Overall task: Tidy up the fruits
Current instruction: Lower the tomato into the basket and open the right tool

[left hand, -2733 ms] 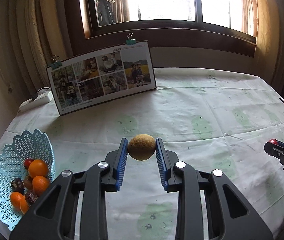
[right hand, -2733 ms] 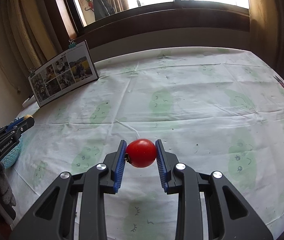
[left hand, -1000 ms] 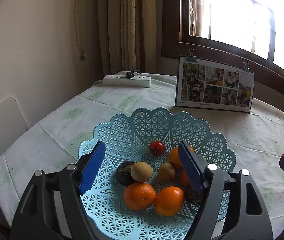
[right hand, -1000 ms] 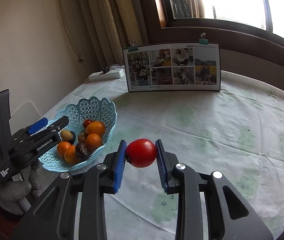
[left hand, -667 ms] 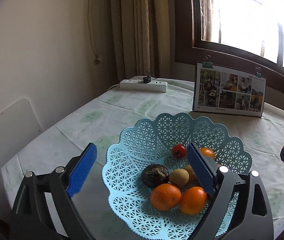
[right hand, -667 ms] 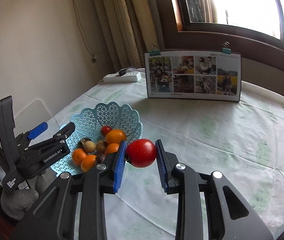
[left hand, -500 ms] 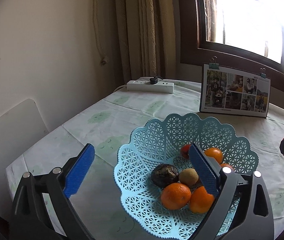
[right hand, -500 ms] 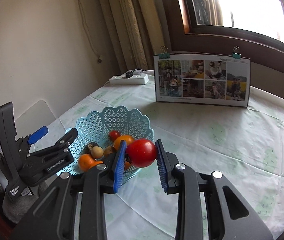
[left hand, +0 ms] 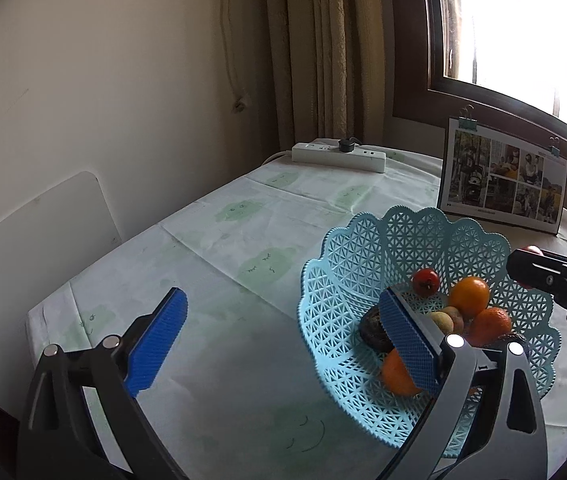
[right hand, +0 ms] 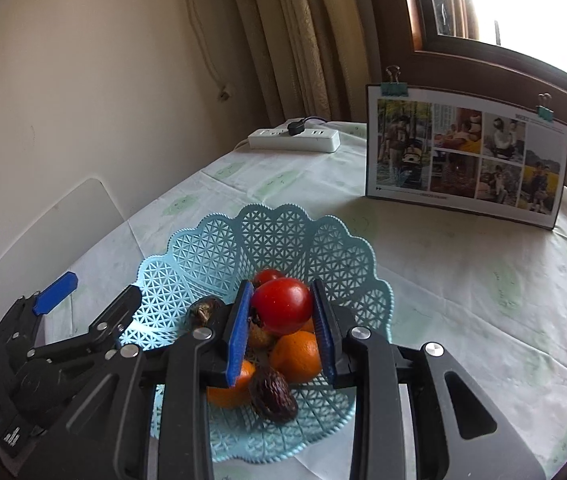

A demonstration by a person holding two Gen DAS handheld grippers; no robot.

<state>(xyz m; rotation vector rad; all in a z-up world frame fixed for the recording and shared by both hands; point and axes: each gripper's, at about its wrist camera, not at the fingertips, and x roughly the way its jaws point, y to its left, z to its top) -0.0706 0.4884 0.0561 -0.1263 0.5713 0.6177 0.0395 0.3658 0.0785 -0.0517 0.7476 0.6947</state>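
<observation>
— What was held by the right gripper (right hand: 281, 334)?
— A red tomato (right hand: 282, 305) was clamped between its blue pads (right hand: 237, 332), directly above the light-blue lattice basket (right hand: 219, 248).

— And the left gripper (left hand: 283, 344)?
— It was spread wide with nothing held, one pad over the tablecloth (left hand: 243, 216) and the other over the basket's near side.

— What was seen in the basket?
— Several oranges (right hand: 296, 356), a smaller tomato (left hand: 426, 281), a brownish round fruit (left hand: 442, 321) and dark wrinkled fruits (right hand: 273, 394) were lying there.

— Where was the basket placed?
— On the bench (right hand: 463, 280), near its left edge. Behind it a clipped photo sheet (right hand: 465, 154) was stood upright, and a white power strip (right hand: 294, 139) was laid by the curtain (right hand: 303, 36).
</observation>
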